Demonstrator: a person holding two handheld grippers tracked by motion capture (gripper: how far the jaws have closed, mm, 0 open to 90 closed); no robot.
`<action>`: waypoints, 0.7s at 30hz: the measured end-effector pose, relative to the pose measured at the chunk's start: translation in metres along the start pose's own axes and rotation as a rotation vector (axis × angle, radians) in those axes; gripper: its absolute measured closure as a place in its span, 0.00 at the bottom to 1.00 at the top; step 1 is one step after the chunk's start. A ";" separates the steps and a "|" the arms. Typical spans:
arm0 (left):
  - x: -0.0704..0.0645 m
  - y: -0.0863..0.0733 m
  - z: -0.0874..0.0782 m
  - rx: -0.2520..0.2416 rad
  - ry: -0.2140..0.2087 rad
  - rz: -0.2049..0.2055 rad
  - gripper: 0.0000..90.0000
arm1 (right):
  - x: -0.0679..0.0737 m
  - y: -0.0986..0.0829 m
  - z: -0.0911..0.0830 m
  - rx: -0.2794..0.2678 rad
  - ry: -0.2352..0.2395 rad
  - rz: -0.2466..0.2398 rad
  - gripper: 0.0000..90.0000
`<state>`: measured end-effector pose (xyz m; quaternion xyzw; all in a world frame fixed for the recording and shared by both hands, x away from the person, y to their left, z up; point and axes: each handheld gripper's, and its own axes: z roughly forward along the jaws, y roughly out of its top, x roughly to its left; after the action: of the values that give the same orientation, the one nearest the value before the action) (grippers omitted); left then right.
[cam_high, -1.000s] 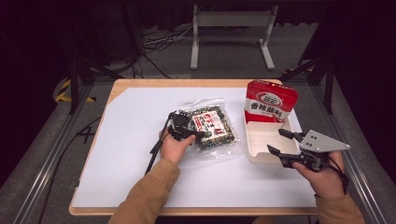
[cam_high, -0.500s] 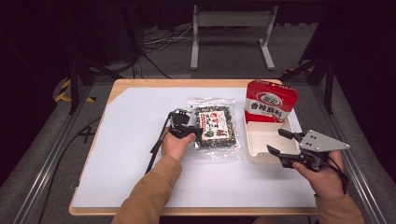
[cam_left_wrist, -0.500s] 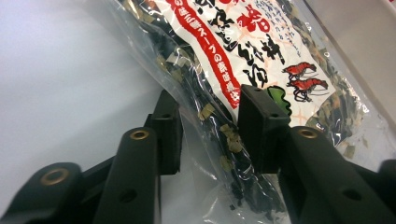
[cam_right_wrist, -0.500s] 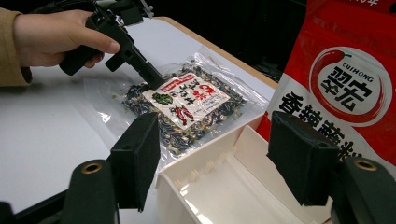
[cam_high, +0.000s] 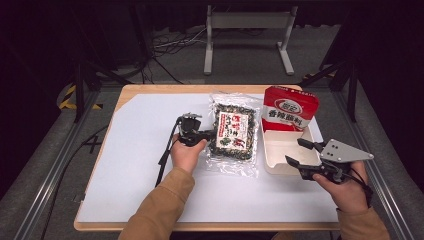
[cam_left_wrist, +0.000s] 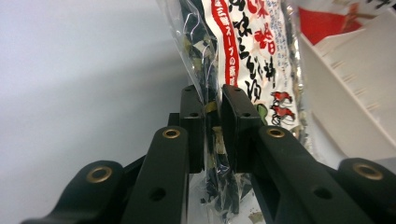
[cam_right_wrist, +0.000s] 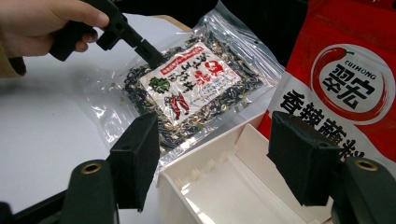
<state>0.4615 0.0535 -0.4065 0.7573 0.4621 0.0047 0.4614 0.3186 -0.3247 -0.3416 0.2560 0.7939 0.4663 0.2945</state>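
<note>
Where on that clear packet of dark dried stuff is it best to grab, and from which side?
Probably by its thin left edge, coming in low from the left. The clear packet lies flat on the table, so only a rim gives the tongs something to pinch, and the white tray crowds its right side. The left tongs are already shut on that edge there.
</note>
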 end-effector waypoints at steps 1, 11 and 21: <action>-0.001 0.000 -0.005 -0.011 0.000 0.006 0.89 | 0.000 0.000 0.000 0.002 -0.001 0.003 0.39; -0.016 -0.004 -0.051 -0.093 0.011 0.122 0.92 | 0.000 0.005 0.007 0.010 0.020 0.040 0.39; -0.031 -0.014 -0.086 -0.131 -0.002 0.221 0.93 | -0.006 0.014 0.013 0.013 0.054 0.084 0.39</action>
<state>0.3968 0.0933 -0.3546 0.7718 0.3743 0.0849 0.5070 0.3341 -0.3149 -0.3327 0.2781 0.7932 0.4799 0.2515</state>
